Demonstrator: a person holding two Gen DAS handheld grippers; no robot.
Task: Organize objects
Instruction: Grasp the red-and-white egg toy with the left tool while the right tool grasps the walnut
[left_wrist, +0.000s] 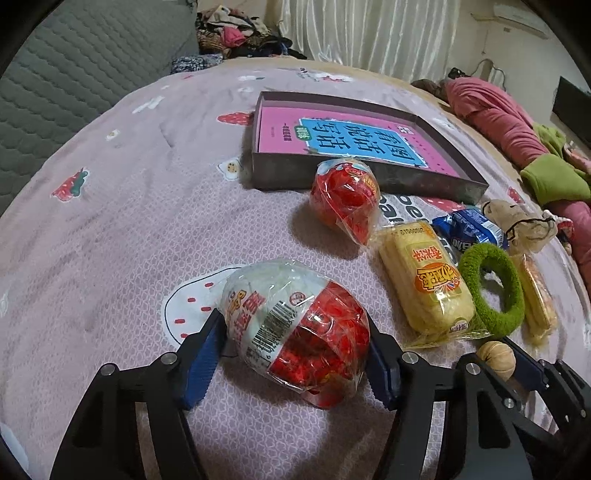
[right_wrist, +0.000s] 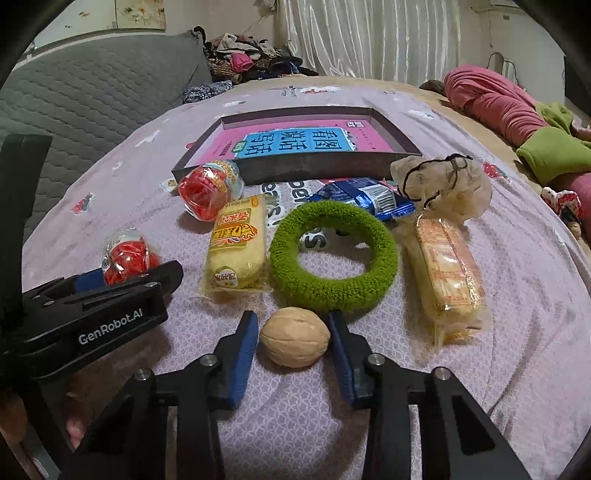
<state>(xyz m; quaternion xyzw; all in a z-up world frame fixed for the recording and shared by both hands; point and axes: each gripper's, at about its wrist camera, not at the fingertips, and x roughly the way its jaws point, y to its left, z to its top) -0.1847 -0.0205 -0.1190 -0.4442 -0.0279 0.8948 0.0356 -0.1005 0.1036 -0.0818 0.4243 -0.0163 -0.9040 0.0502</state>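
On the pink bedspread, my left gripper (left_wrist: 293, 321) (right_wrist: 129, 273) is shut on a clear bag of red snacks (left_wrist: 295, 332) (right_wrist: 127, 254), a blue pad pressing on each side. Just to its right, my right gripper (right_wrist: 293, 317) (left_wrist: 493, 356) is shut on a walnut (right_wrist: 294, 338) (left_wrist: 495, 360) that rests on the bedspread. Beyond them lie a second red snack bag (left_wrist: 345, 199), a yellow cracker pack (right_wrist: 236, 243), a green fuzzy ring (right_wrist: 332, 291), a blue biscuit pack (right_wrist: 365, 195), a beige mesh pouch (right_wrist: 443, 184) and another yellow pack (right_wrist: 447, 269).
A shallow dark box (left_wrist: 369, 177) (right_wrist: 314, 166) holding a pink book lies behind the items. A grey quilted headboard (right_wrist: 92, 92) stands at the left. Piled clothes (right_wrist: 251, 55) sit at the back, and a pink and green blanket (right_wrist: 517, 122) lies at the right.
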